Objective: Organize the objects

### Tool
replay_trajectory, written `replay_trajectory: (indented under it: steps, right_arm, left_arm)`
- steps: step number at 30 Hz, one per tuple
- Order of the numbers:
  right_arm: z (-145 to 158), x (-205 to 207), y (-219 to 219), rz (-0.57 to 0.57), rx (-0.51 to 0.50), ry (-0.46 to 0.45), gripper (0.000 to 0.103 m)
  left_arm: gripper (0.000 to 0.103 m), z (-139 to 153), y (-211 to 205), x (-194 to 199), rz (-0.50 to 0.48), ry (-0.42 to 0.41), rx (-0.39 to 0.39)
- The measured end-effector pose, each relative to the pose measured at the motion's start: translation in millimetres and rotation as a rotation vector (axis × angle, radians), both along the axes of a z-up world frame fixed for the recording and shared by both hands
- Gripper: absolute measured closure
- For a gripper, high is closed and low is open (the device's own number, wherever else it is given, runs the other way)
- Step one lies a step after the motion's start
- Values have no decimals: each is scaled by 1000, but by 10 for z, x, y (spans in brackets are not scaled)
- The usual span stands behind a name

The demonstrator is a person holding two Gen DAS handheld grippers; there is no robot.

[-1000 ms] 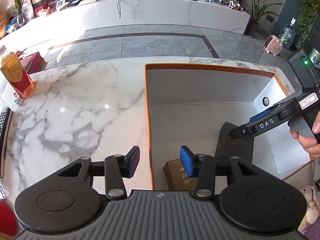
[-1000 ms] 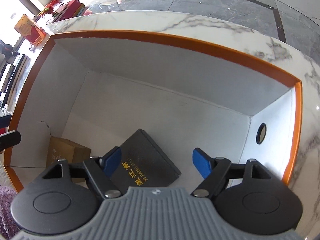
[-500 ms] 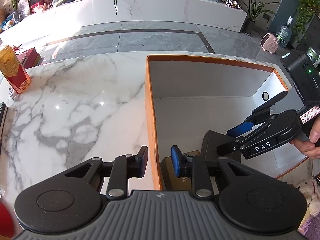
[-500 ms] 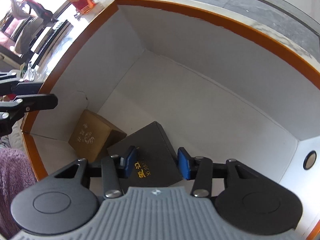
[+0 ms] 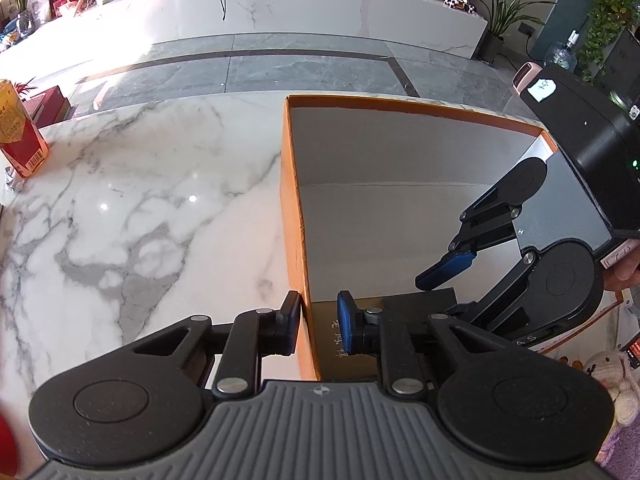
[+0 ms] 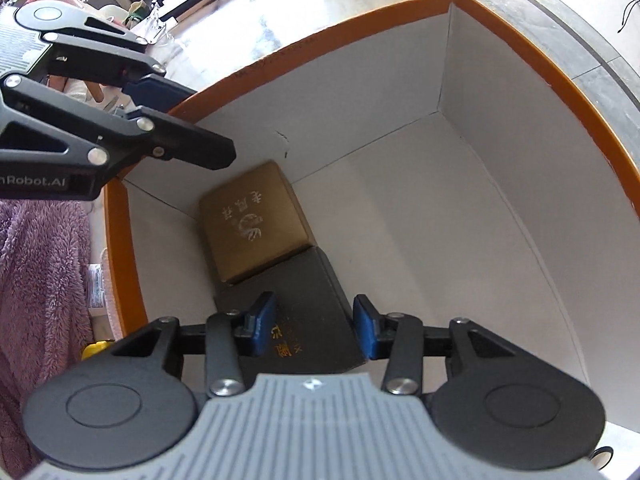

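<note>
In the left wrist view, the left hand-held gripper (image 5: 318, 320) is straddling the near left wall of the orange box (image 5: 400, 102), which is sitting on the marble bench (image 5: 140, 200). Its jaws are closing with the wall between them: the outer pad is lying just against the orange face and the inner pad is standing a little apart from the white lining, so it is not yet clamping. Pinching the wall squarely and low should be keeping the box from sliding while the other hand works. At the right of the frame, the right hand-held gripper (image 5: 440, 296) is reaching down into the box over the black box (image 5: 416, 300). In the right wrist view, the black box is lying on the floor of the orange box at lower centre, touching the gold box (image 6: 252, 224), which is sitting in the near left corner. The blue pads are flanking the black box's near end. The right pad is looking close against its edge and the left pad is overlapping its top face, so I cannot tell whether they are gripping it or only resting there. To do this step well, the person should probably be squaring the black box flat against the gold one. A tilted push is risking wedging it or shoving the gold box out of its corner.
</note>
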State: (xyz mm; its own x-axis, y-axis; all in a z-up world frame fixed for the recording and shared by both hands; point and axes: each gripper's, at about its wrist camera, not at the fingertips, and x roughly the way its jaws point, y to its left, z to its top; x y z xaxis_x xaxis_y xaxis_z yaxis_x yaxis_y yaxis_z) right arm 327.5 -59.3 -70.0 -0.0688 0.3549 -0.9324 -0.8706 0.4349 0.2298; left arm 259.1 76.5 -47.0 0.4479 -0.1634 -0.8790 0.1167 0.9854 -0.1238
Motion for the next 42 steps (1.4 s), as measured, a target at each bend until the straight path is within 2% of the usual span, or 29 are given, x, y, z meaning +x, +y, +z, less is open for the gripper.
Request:
replay_trajectory:
  steps: [4,5,6,7,10,12,16,18,22,28,30,31,33,37,40,42]
  right_arm:
    - [168,97,-32,-81,77,-12,59]
    - [187,136,-1,-121,100,-4,65]
    - [203,158,10,-150,116,5,80]
    - [192,176,90,-174,120,3,85]
    - [147,190,211,-225,86,-55,91]
    - [115,197,218,-225,69,-63,93]
    - [-84,172,440,-170,77,-23,96]
    - [-107,135,412,-144,87,5,97]
    - [-146,69,472,-119,79,-4,97]
    - [-15,121,286,-207,71,-45,88]
    - [24,151,143,-259,47,-46,69]
    - [41,157,52,-285,31,-49,67]
    - [54,155,-109,-328,6,-41,67]
    - [3,153,-426,-432,6,45,68]
    - [-93,138,-517,-481,31,122,71]
    - [-148,110,-500,-498,39,139,73]
  left_arm:
    - [80,-4,13,3,1,-2,-6]
    - [81,-4,14,3,2,-2,-6]
    - [82,-5,14,2,3,-1,-4]
    - [83,-4,17,2,2,0,-5]
    - [84,1,24,-4,4,1,-11]
    - [84,4,33,-7,5,2,-17]
    - [84,1,55,-23,9,0,-31]
    - [85,-4,59,-29,9,1,-36]
    - [85,-21,63,-40,9,7,-46]
    - [85,-15,67,-65,12,2,-51]
    - [86,-12,69,-80,12,-3,-50]
    - [87,-13,72,-84,12,-5,-49]
    - [88,-15,81,-91,15,-7,-51]
    - [89,-14,91,-91,21,-7,-56]
    - [89,-9,76,-95,22,-8,-50]
    - [89,-7,63,-99,22,-10,-42]
